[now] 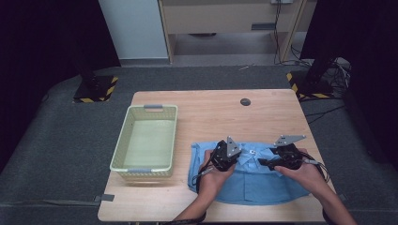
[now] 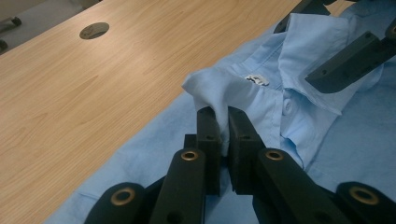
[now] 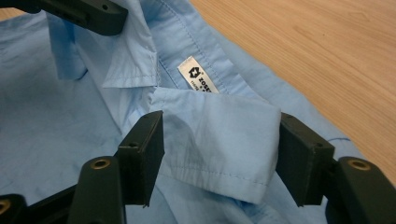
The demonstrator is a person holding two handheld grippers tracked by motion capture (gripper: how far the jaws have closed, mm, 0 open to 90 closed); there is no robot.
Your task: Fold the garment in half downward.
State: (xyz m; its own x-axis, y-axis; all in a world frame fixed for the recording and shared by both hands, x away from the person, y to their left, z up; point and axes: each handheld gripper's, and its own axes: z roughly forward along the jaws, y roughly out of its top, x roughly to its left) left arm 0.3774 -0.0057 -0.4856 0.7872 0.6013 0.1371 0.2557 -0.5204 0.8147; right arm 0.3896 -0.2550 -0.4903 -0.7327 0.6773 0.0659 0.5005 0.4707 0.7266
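- A light blue shirt point(image 1: 248, 176) lies flat on the near right part of the wooden table point(image 1: 211, 108), collar toward the far side, near edge close to the table's near edge.
- Inside the collar sits a small white label point(image 3: 198, 74) with a black emblem and dark lettering; the letters run off at an angle and are too small to read surely. In the left gripper view the same label point(image 2: 257, 80) shows as a white patch with dark marks.
- The left gripper point(image 2: 223, 128) is clenched on the left collar point point(image 2: 215, 91), which stands bunched up between its two black jaws.
- The right gripper point(image 3: 219, 154) is released: its jaws stand wide apart on either side of the right collar flap point(image 3: 219, 135), which lies flat between them. I cannot tell whether either jaw touches the cloth.
- In the high view both grippers, left point(image 1: 225, 154) and right point(image 1: 281, 157), sit over the collar, near one another, each held by a hand.
- A pale yellow-green plastic basket point(image 1: 123, 140) with grey handles stands on the left part of the table, just left of the shirt and apart from it; nothing lies in it.
- A dark round hole point(image 1: 245, 101) sits in the tabletop at the far side.
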